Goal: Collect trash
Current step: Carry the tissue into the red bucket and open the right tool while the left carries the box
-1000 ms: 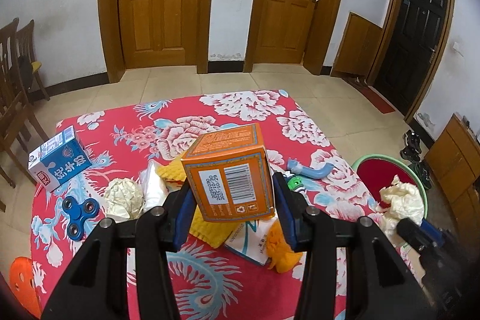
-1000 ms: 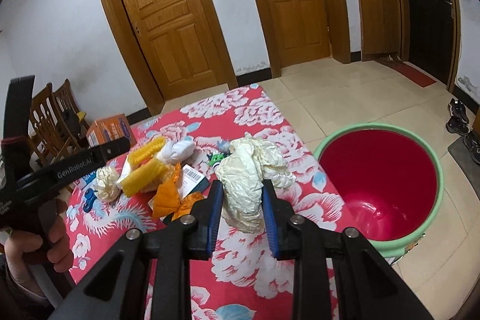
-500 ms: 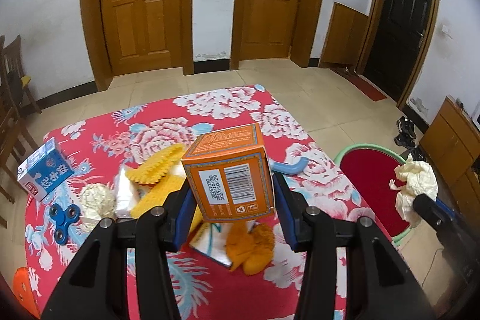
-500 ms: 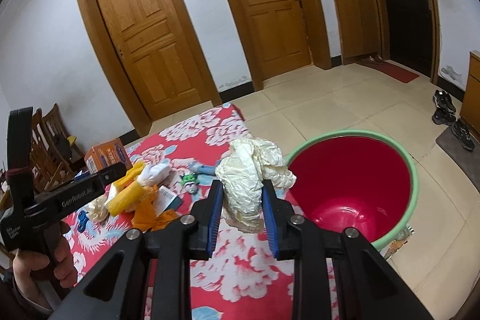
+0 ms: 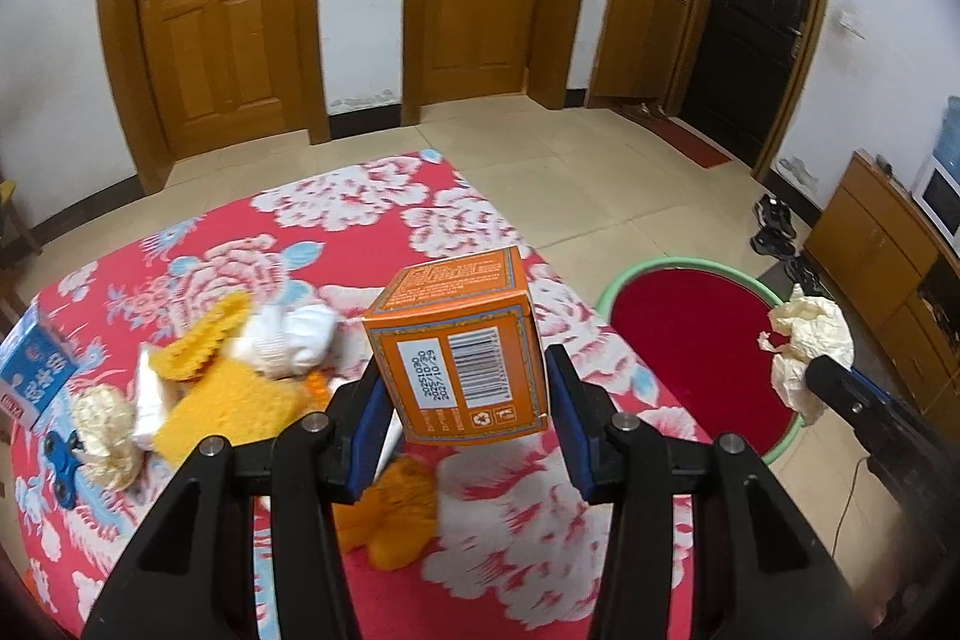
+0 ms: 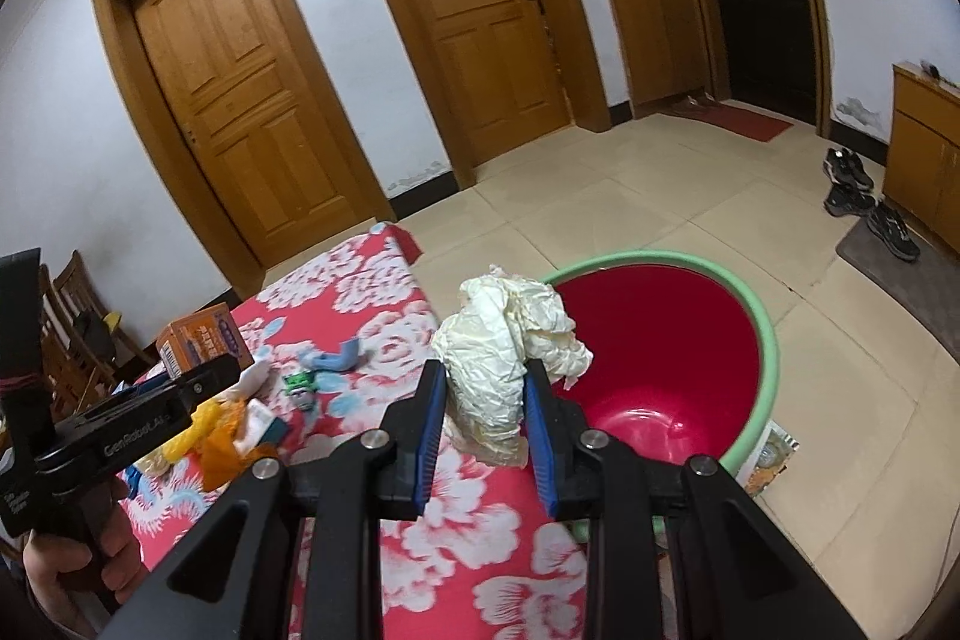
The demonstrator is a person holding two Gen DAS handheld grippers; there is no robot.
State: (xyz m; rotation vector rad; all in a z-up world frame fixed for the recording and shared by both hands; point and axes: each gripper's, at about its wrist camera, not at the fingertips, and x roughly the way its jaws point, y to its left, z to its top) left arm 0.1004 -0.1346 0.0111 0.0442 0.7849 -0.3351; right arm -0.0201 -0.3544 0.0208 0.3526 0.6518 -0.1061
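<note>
My left gripper (image 5: 465,394) is shut on an orange carton box (image 5: 459,349) and holds it above the red flowered table (image 5: 336,214). My right gripper (image 6: 486,400) is shut on a crumpled cream paper wad (image 6: 510,340), held at the table's right edge beside the red basin with a green rim (image 6: 762,334). The basin (image 5: 618,280) stands on the floor right of the table. The wad also shows in the left wrist view (image 5: 810,334), over the basin's far side. The box also shows in the right wrist view (image 6: 201,340).
On the table lie yellow cloths (image 5: 222,394), a white sock (image 5: 288,340), a paper ball (image 5: 105,412), a blue milk carton (image 5: 36,370), a blue fidget spinner (image 5: 63,448), an orange rag (image 5: 396,514) and a blue tube (image 6: 339,357). Shoes (image 6: 852,184) and a cabinet (image 6: 924,148) stand at right.
Both grippers have moved right toward the basin with their loads. The paper wad now hangs at the basin's rim, and the box is nearer the table's right edge.
</note>
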